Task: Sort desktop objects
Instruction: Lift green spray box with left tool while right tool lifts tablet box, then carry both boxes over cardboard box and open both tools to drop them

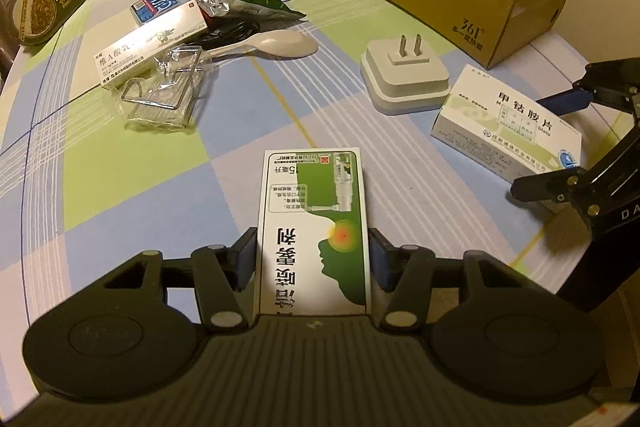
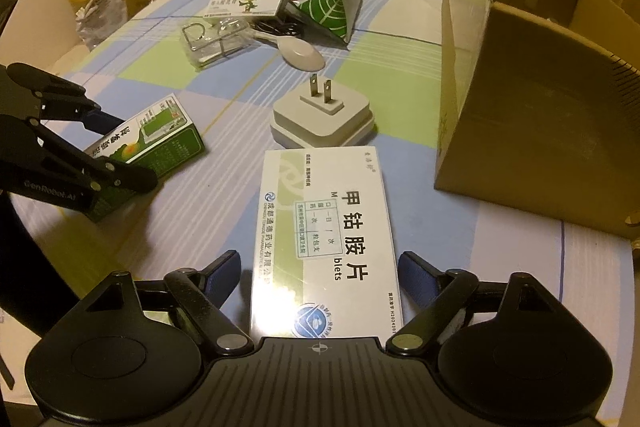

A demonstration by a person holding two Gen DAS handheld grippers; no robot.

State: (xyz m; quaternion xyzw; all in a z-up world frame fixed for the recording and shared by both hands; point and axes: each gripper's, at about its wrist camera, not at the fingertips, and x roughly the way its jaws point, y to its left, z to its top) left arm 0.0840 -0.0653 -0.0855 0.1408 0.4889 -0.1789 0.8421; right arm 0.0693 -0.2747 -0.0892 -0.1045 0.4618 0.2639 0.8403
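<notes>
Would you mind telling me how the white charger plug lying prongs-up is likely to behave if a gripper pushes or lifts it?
The white charger plug looks rigid and dense for its size. Its broad flat base on the tablecloth suggests sliding, not tipping or rolling. Its smooth, rounded sides may be slippery for pads.

Glossy cardboard medicine box (image 2: pixel 324 243)

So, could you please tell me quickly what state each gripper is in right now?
Left gripper: closed on the green and white medicine box.
Right gripper: open around the white tablet box, with gaps at both pads.
</notes>
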